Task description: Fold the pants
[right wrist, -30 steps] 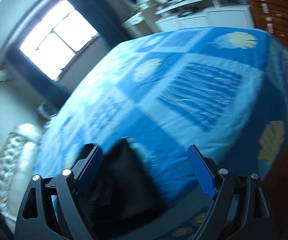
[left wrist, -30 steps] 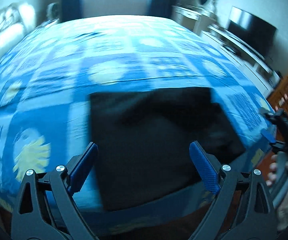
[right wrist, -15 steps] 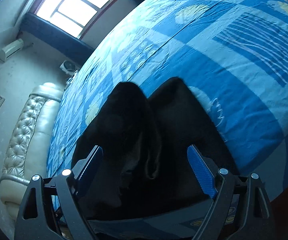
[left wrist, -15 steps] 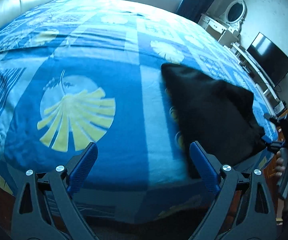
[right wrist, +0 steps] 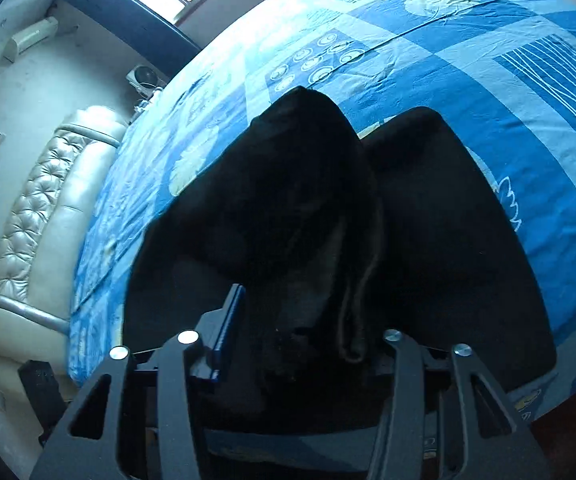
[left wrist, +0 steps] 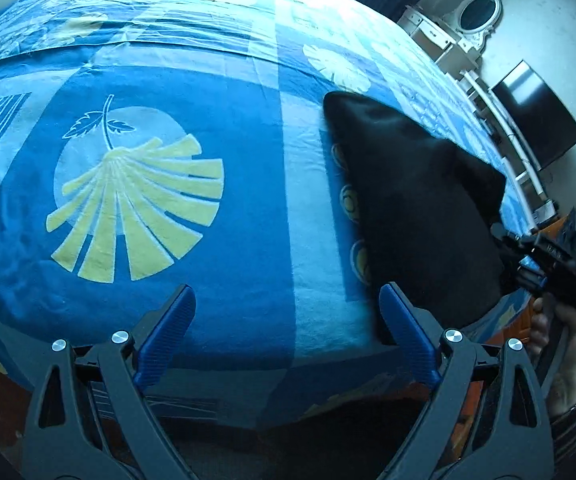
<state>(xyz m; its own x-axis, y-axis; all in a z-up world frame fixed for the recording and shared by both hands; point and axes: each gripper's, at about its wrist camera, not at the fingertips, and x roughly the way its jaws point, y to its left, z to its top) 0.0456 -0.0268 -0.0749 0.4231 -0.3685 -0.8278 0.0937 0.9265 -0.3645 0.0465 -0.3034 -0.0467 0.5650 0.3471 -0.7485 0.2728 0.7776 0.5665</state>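
Your right hand-held gripper [right wrist: 307,344] has just been closing, and the near edge of the black pants [right wrist: 307,208] is bunched between its jaws now, so you've got your fold grip. The pants sit at the near right corner of the bed [left wrist: 208,240]. Left hand-held gripper [left wrist: 288,328] hangs wide open, empty. The dark cloth hides the right pad, so how firmly it's pinched is hard to say.

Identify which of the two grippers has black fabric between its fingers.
The right gripper: its jaws have just been closing on the black pants. The left gripper stands open over bare bedspread.
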